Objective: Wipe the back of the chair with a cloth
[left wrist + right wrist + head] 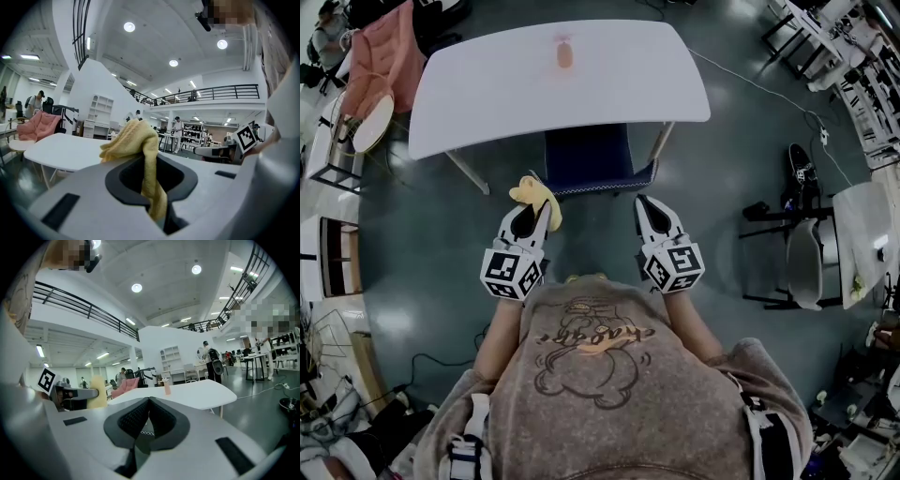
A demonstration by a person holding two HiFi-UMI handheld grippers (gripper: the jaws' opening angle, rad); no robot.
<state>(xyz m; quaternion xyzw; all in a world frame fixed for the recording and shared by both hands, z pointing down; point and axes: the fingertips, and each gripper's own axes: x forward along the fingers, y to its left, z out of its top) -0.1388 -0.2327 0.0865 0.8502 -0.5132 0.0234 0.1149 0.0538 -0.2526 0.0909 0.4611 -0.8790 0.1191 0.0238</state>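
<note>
Left gripper [542,212] clamped on cloth [534,193]; right gripper [645,204] closed, empty. Table [581,84]: white, far. Chair [586,155]: blue, tucked under table's near edge, just beyond both grippers. Cloth: yellow, bunched at left tips. Step: approach, no contact yet; next, press cloth onto chair back

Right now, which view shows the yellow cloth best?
Left gripper view: the yellow cloth fills the centre, pinched in the left gripper's jaws. Head view shows the cloth small at that gripper's tip. Right gripper view shows only a pale sliver far left.
</note>
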